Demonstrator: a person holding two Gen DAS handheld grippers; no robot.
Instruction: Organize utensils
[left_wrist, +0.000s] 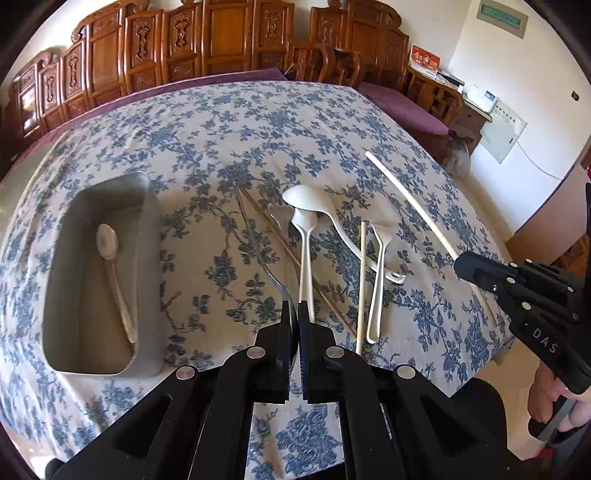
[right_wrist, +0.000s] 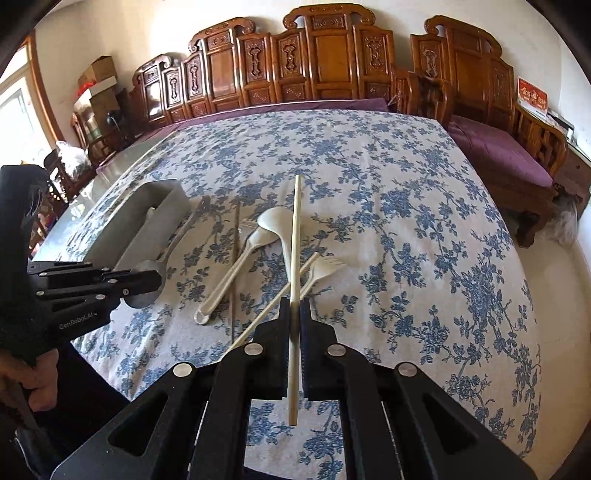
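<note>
The left wrist view looks down into the metal box (left_wrist: 99, 280), so its inside shows. One metal spoon (left_wrist: 110, 258) lies in it, bowl end away from the camera. The right wrist view sees the box (right_wrist: 147, 221) only from the side, with just a bit of that spoon peeking over the wall.

The left claw (left_wrist: 297, 308) is clenched on the bowl of a second metal spoon (left_wrist: 258, 243). From the left wrist the spoon looks like a thin grey line, because it is seen edge on. The right wrist view shows its round shiny bowl (right_wrist: 146, 280) sticking out past the left claw (right_wrist: 155, 280), just beside the box.

The right claw (right_wrist: 294, 306) is clenched on a long pale chopstick (right_wrist: 294, 280). The stick runs straight through the claw and out both ends. In the left wrist view that chopstick (left_wrist: 410, 206) pokes out from the right claw (left_wrist: 461, 264) over the cloth.

On the bench, the blue flower cloth (left_wrist: 221, 122) looks soft and a little wrinkled. On it lie two white plastic spoons (left_wrist: 306, 236), a white plastic fork (right_wrist: 325, 266), another pale chopstick (left_wrist: 361, 280) and thin brown sticks (left_wrist: 280, 240). They lie close and partly crossed.
</note>
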